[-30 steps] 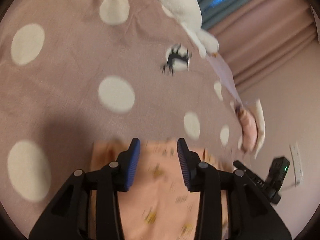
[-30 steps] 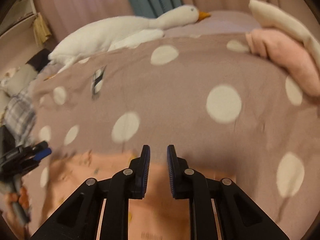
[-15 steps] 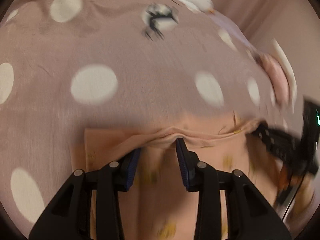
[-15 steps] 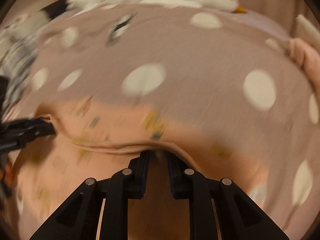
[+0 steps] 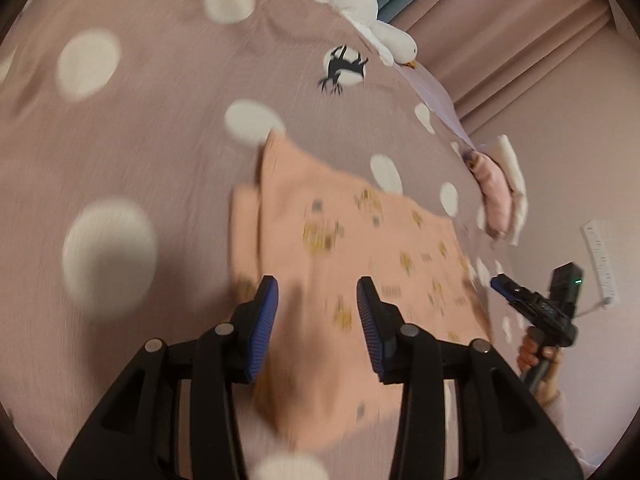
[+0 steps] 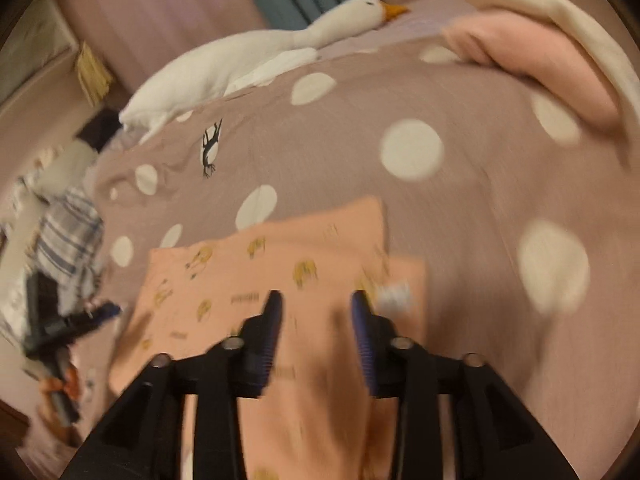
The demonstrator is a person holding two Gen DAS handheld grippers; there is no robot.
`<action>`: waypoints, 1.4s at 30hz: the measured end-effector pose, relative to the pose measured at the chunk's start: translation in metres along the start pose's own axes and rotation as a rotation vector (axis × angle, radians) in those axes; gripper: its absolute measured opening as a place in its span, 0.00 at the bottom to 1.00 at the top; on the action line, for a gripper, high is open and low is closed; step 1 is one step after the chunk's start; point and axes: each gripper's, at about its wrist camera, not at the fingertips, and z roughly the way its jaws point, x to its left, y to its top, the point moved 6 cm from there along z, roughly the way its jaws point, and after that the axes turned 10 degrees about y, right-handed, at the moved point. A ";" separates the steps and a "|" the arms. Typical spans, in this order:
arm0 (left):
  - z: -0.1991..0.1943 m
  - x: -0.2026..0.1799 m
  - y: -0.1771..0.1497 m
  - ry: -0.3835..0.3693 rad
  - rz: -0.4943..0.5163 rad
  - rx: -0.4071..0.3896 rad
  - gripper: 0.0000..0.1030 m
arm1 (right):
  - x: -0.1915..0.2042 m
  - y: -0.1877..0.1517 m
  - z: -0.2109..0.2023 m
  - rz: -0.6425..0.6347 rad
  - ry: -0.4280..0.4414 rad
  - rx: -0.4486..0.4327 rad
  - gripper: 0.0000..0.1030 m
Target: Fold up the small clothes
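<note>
A small peach garment [image 5: 360, 248] with yellow prints lies folded flat on the mauve dotted bedspread [image 5: 160, 120]. My left gripper [image 5: 318, 284] hovers over its near edge. Its jaws are opening, and only the cloth below shows between the blue pads. In the right wrist view the same garment [image 6: 248, 280] lies under my right gripper [image 6: 317, 296]. Its jaws are also opening with nothing pinched. A white label shows at the garment's right corner. Each gripper appears at the edge of the other's view: the right gripper [image 5: 532, 304] in a hand, the left gripper [image 6: 76, 324].
A white plush goose [image 6: 248, 56] lies along the far side of the bed. Folded pink and cream cloth [image 6: 532, 52] sits at the far right. A plaid cloth [image 6: 68, 240] lies at the left edge. Curtains hang behind, and a wall with a power strip [image 5: 598, 256] is at the right.
Both grippers carried the garment's edge forward and laid it over itself. Their jaws have now spread apart, the cloth is let go, and both have drawn back.
</note>
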 end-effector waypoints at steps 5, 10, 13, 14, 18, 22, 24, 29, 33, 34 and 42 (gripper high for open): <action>-0.013 0.022 -0.029 -0.078 -0.126 0.028 0.50 | -0.007 -0.028 -0.007 0.038 0.020 0.042 0.38; -0.008 0.016 -0.030 -0.157 -0.176 0.069 0.50 | -0.005 -0.043 0.005 0.050 0.025 0.086 0.38; -0.003 0.007 -0.032 -0.178 -0.171 0.084 0.49 | -0.007 -0.048 0.009 0.066 0.032 0.102 0.38; -0.003 0.005 -0.033 -0.191 -0.169 0.091 0.49 | -0.007 -0.050 0.009 0.068 0.034 0.104 0.38; 0.001 0.002 -0.041 -0.212 -0.158 0.132 0.48 | -0.004 -0.053 0.011 0.066 0.065 0.123 0.38; -0.002 -0.002 -0.046 -0.240 -0.127 0.144 0.46 | 0.001 -0.058 0.012 0.055 0.114 0.147 0.38; 0.001 -0.004 -0.044 -0.240 -0.122 0.150 0.40 | 0.001 -0.059 0.014 0.042 0.102 0.155 0.38; 0.012 -0.008 -0.046 -0.209 -0.102 0.192 0.08 | -0.003 -0.055 0.024 0.051 0.082 0.161 0.23; 0.004 -0.005 -0.055 -0.295 -0.105 0.203 0.01 | -0.002 -0.058 0.017 0.035 0.099 0.147 0.08; -0.001 -0.006 -0.056 -0.316 -0.095 0.198 0.01 | -0.001 -0.058 0.011 0.029 0.118 0.131 0.07; -0.024 0.009 -0.074 -0.421 -0.112 0.192 0.01 | 0.005 -0.068 -0.015 -0.013 0.172 0.134 0.06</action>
